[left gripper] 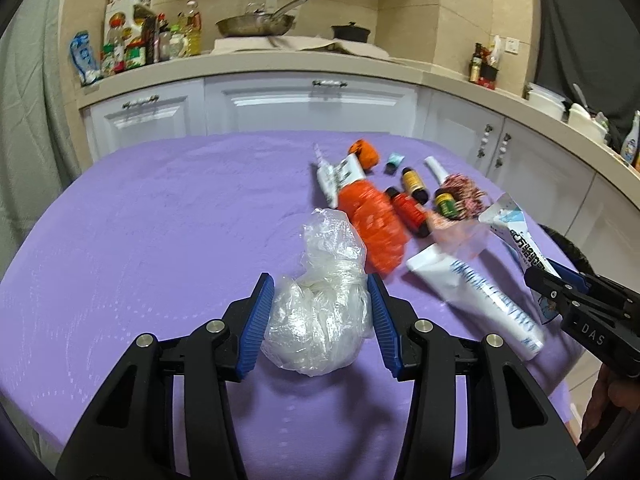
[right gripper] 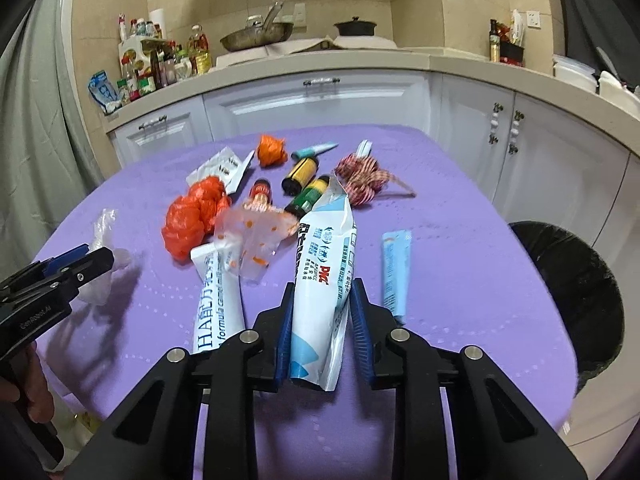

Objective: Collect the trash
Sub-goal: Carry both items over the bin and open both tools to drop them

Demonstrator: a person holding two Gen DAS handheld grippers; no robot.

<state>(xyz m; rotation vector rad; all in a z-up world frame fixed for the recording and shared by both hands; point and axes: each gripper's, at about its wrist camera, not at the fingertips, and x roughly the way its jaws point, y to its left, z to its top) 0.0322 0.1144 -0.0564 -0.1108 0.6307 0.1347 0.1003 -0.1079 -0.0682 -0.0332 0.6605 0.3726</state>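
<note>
Nearest the left wrist camera, the left gripper (left gripper: 320, 312) has its blue pads on either side of a crumpled clear plastic bag (left gripper: 320, 320), both pads touching it, the bag resting on the purple tablecloth (left gripper: 160, 240). Right gripper (right gripper: 320, 320): jaws narrowed around a white-and-blue pouch (right gripper: 324, 272); left pad pressed against it, right pad at its edge, firm clamp uncertain. Just left of the pouch lies a white tube (right gripper: 218, 304), its far end under a clear wrapper with orange dots (right gripper: 252, 240). Right of the pouch, a light blue sachet (right gripper: 396, 272) lies flat. Farther back: crumpled orange plastic (right gripper: 192, 216), three small bottles (right gripper: 300, 172), a red-and-white string bundle (right gripper: 360, 178), a small orange wad (right gripper: 272, 150). Black-lined bin (right gripper: 576, 292) stands off the table's right edge.
</note>
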